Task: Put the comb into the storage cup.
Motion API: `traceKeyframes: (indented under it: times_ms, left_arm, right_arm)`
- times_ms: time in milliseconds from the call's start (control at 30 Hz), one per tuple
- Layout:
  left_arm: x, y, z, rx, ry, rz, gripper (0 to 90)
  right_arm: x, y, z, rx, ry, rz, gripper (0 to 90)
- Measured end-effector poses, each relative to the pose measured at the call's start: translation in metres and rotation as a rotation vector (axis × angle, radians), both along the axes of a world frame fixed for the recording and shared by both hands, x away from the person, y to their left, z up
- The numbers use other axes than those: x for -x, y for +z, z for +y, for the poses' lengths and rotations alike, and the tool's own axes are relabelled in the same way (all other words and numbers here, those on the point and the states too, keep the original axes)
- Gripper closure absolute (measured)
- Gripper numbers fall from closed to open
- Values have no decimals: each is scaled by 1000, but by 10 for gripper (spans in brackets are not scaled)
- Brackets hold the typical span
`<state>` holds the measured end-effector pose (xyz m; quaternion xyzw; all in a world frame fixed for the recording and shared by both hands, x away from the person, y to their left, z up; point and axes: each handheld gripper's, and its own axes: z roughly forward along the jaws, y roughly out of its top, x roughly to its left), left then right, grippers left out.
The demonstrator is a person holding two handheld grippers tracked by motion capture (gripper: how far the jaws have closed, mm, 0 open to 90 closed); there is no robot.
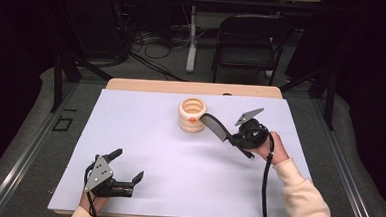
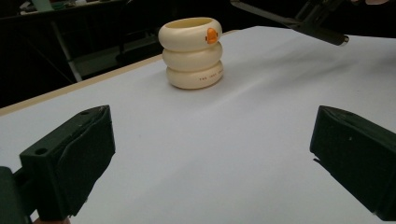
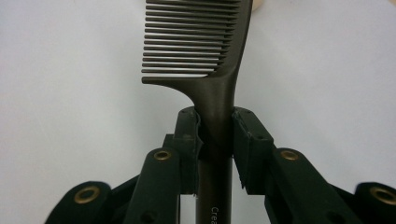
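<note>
A cream ribbed cup (image 1: 192,114) with an orange mark stands upright near the back middle of the white table; it also shows in the left gripper view (image 2: 191,52). A dark comb (image 1: 215,126) is held by its handle in my right gripper (image 1: 233,138), teeth end raised toward the cup's right side. In the right gripper view the pads (image 3: 189,135) press on the comb's handle (image 3: 215,100). My left gripper (image 1: 127,166) rests at the front left of the table, jaws wide apart and nothing between them (image 2: 210,158).
The white table top (image 1: 144,136) has a wooden strip along its far edge. A black folding chair (image 1: 247,41) and a table leg with cables stand on the floor behind. Dark frame posts flank both sides.
</note>
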<state>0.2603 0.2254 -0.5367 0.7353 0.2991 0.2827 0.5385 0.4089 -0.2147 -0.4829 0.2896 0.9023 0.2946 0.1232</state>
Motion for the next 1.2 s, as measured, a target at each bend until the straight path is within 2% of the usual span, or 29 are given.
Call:
traceKeyframes:
  times_ms: [267,633,733,1200]
  left_arm:
    - [0,0,0,0,-4,1,2]
    - [0,0,0,-2,-1,-1,2]
    - [0,0,-1,2,-3,-2,2]
    - [0,0,0,1,-4,-6,2]
  right_arm:
    - [0,2,1,-38,-10,-35,727]
    - [1,4,2,-68,-25,-68,727]
    - [1,4,3,-71,-28,-60,727]
    - [1,6,10,-109,-48,-113,727]
